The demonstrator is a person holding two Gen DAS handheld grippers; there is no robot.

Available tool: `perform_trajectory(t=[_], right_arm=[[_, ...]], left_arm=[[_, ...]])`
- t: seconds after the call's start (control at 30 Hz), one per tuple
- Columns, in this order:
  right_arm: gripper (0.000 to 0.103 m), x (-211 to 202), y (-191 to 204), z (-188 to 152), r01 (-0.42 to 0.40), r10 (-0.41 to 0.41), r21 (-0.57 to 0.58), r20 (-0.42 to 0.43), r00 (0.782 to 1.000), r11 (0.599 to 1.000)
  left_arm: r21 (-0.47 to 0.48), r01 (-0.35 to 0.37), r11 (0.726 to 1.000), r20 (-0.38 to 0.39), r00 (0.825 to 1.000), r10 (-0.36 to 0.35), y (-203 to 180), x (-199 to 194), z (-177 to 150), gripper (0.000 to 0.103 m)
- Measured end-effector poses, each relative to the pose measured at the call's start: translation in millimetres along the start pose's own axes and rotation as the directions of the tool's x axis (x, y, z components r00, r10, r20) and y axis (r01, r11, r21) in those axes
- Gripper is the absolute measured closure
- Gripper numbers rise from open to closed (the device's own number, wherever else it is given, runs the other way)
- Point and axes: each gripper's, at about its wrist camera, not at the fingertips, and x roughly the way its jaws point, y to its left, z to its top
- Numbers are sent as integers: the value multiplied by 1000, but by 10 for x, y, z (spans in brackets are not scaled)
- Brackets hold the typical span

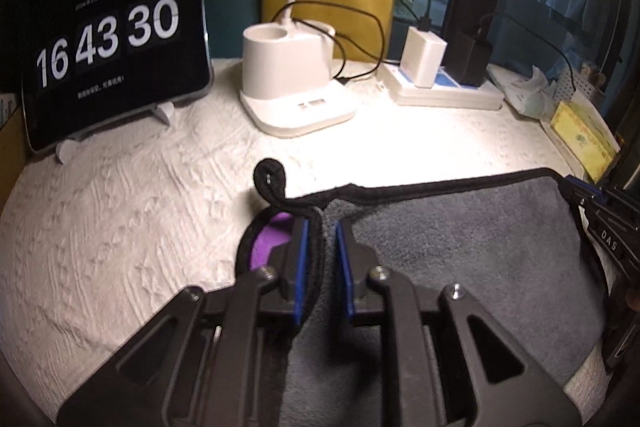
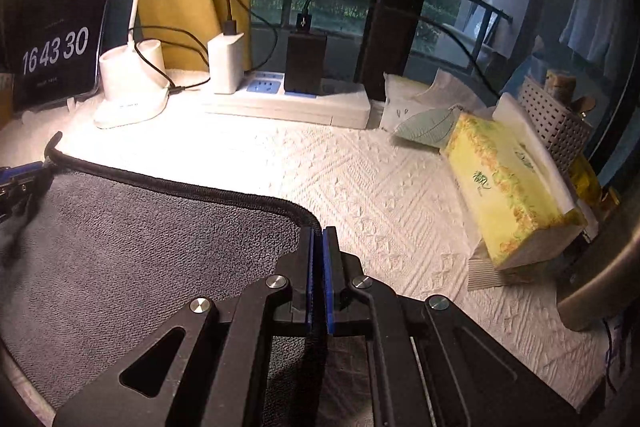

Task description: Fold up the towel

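Observation:
A dark grey towel [image 1: 460,247] with a black hem lies on the white textured table cover [image 1: 120,227]. My left gripper [image 1: 322,227] is shut on the towel's far left corner; the corner is bunched, a hem loop [image 1: 269,179] curls up, and a purple underside [image 1: 276,239] shows. My right gripper [image 2: 318,231] is shut on the towel's [image 2: 140,259] far right corner, the hem pinched between the blue pads. The right gripper also shows at the right edge of the left wrist view [image 1: 600,223]; the left gripper shows at the left edge of the right wrist view [image 2: 20,179].
At the back stand a tablet clock [image 1: 116,43], a white lamp base [image 1: 296,83] and a power strip with chargers [image 1: 444,83]. A yellow tissue box [image 2: 508,183], a tissue packet [image 2: 412,103] and a white basket [image 2: 556,119] sit at the right.

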Motion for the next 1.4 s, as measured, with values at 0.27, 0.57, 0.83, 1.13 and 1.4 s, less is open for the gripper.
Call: perform_trajectory(t=[0.27,0.57,0.83,1.13,1.4], right_arm=[[98,135,20,7,-6,6,-6,-62,998,1000],[93,196,28,6,4,-5,-11,-91,996,1000],[84,204,-8,4,17,-16,4,-92,996,1000],[70,99,-43,-10,30,-28,28,-66,997,999],[55,-178,-4,-56,29,-28,33,-38,999,999]], left_arm=[[-50,-14,999,-43,999,12,96,49,2,76],[-94,-52,994,-53,997,47,262,6,-33,55],[-43,-98,994,-52,994,96,200,22,-67,53],[-72,-82,994,-26,996,80,277,-170,-116,52],[-90,-58,994,16,998,60,272,-407,-169,48]])
